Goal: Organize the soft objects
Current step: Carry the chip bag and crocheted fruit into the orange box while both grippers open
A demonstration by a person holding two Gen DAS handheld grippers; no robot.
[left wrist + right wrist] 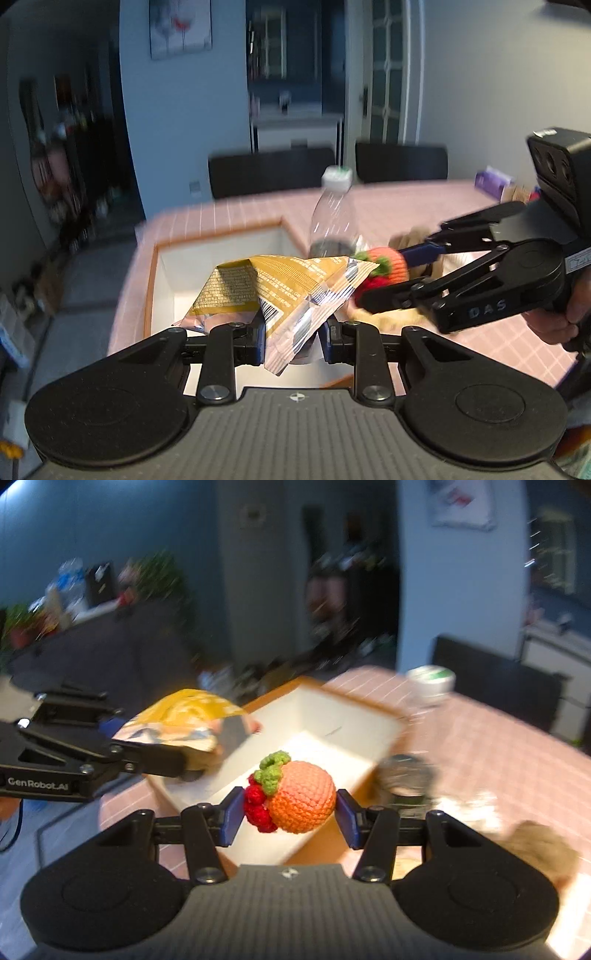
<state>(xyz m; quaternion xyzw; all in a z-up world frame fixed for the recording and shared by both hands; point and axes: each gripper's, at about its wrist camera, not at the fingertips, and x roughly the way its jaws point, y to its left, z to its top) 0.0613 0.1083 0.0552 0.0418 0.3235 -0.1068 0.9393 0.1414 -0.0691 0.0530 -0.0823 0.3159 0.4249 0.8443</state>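
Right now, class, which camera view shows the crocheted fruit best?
The right wrist view: the crocheted fruit sits centred and sharp between the right gripper fingers. The left wrist view shows it small and partly hidden by the snack packet.

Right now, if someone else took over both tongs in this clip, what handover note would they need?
Left tongs: shut on the gold snack packet, held above the white bin.
Right tongs: shut on the crocheted orange fruit, also over the bin.
Done: both soft items are lifted; the visible part of the bin shows nothing inside.
Left: release both into the bin. A clear bottle and a fuzzy beige item remain on the pink tiled table.
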